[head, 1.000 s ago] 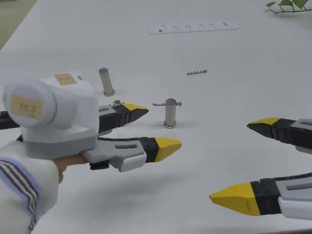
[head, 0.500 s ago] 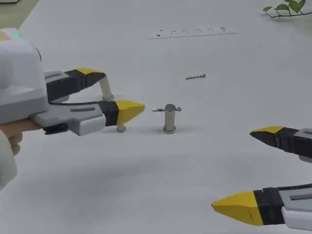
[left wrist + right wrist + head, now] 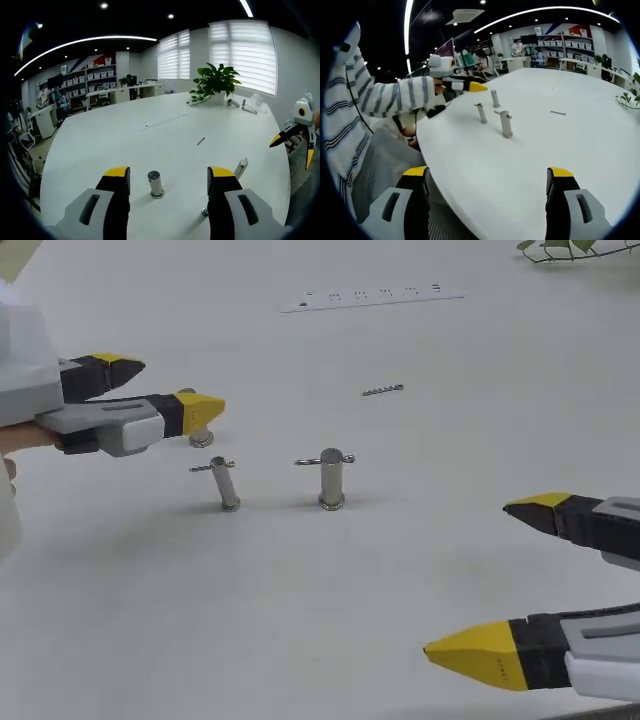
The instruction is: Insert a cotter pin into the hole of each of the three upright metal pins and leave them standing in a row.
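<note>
Left gripper (image 3: 175, 386): yellow-tipped fingers (image 3: 203, 407) spread and empty, framing the bare upright cylindrical steel pin (image 3: 199, 433) at far left. No contact is visible. Judgement: it is placed to steady or take that pin, the only one lacking a cotter.

Right gripper (image 3: 470, 578): fingers apart, nothing held, hovering near right, well apart from the work.

Two upright steel pins carry wire cotters through their heads: the left fitted pin (image 3: 226, 485) and the right fitted pin (image 3: 331, 478), mid white counter (image 3: 300, 620). The loose thin wire cotter pin (image 3: 383, 390) lies farther back, to the right.

The left gripper view shows clear gaps between the bare pin and both fingers. In the head view the near finger overlaps that pin. The right gripper view shows the three pins forming a triangle, not a row.
</note>
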